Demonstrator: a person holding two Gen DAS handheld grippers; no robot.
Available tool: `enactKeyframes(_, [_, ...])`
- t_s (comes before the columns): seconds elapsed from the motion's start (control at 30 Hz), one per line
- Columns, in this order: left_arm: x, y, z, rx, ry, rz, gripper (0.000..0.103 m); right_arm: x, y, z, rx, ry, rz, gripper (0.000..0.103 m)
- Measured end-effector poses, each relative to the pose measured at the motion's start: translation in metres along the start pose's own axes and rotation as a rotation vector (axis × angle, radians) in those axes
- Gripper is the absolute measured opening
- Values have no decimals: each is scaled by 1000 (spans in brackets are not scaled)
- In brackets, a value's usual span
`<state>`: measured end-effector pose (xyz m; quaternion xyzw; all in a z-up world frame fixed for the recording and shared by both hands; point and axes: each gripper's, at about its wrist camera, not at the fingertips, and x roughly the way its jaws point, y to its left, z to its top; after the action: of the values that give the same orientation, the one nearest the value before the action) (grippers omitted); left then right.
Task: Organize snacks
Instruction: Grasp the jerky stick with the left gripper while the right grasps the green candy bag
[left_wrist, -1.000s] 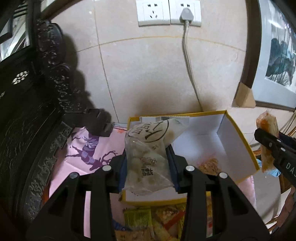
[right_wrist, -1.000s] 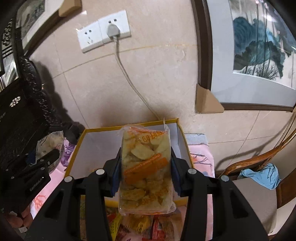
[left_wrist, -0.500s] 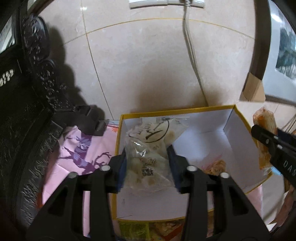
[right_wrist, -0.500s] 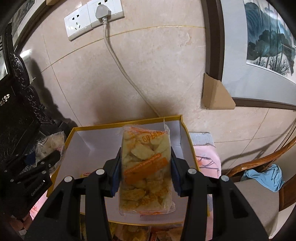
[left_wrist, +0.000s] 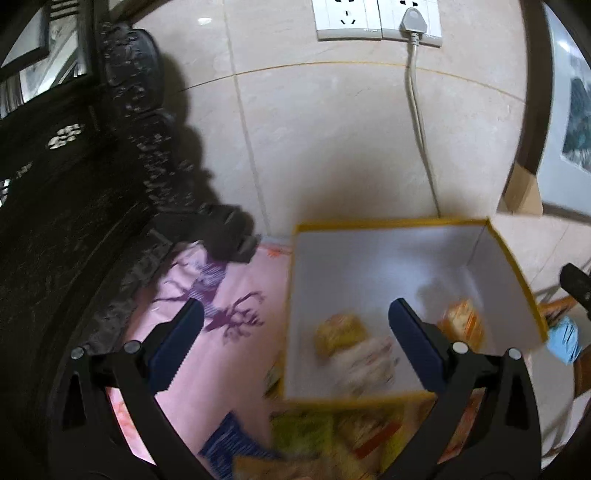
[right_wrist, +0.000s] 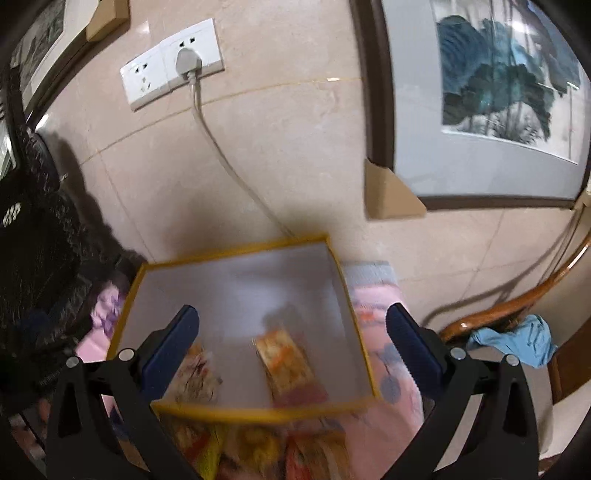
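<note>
Snacks lie heaped nearest the cameras, blurred packets of yellow, green and orange on a pink cloth printed with purple antlered figures, just before the near wall of a box. Above them the left gripper has its jaws opening, spread wide, with nothing between the blue pads; one pad hangs over the cloth, the other over the box. The right gripper is likewise opening, empty, both pads over the box. On the white floor of this yellow-rimmed box lie more packets: a pale bag beside a yellowish packet, and an orange packet toward the right wall; all are blurred. Left of the box stands dark carved furniture. Behind it rises a tiled beige wall with a double socket and a grey cable running down behind the box. At right hang a framed painting, a cardboard corner guard, and lower a wooden chair bearing blue cloth.
</note>
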<state>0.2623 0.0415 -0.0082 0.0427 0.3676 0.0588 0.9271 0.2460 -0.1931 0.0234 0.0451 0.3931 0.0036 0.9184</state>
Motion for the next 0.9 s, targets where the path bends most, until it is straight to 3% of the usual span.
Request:
enactKeyframes(0.13, [-38,17,-62,62,4,-20,101,-12,-2,-67,-105,112,10,102])
enactKeyframes(0.27, [-81,10,-144,120,13,-174,101,0,1,-139,-183,258,2,102])
enactKeyframes(0.33, [-88,-11,-186,229,57,-235,101,15,4,-168,-183,347,9,102])
enactKeyframes(0.47, [-86,-60,-255,506,101,-306,101,30,9,-196,-183,403,48,102])
enactKeyframes(0.6, [-70,-84,-277,640,116,-339,101,45,14,-195,-208,402,67,102])
enactKeyframes(0.67, [-62,-88,-278,642,128,-368,101,55,11,-194,-188,422,66,102])
enactKeyframes(0.73, [-53,-92,-278,628,132,-399,101,62,9,-197,-138,456,130,102])
enactKeyframes(0.8, [-46,-99,-283,660,145,-438,101,60,14,-199,-172,417,115,102])
enactKeyframes(0.9, [-40,-92,-287,618,98,-489,101,55,13,-206,-150,377,113,102])
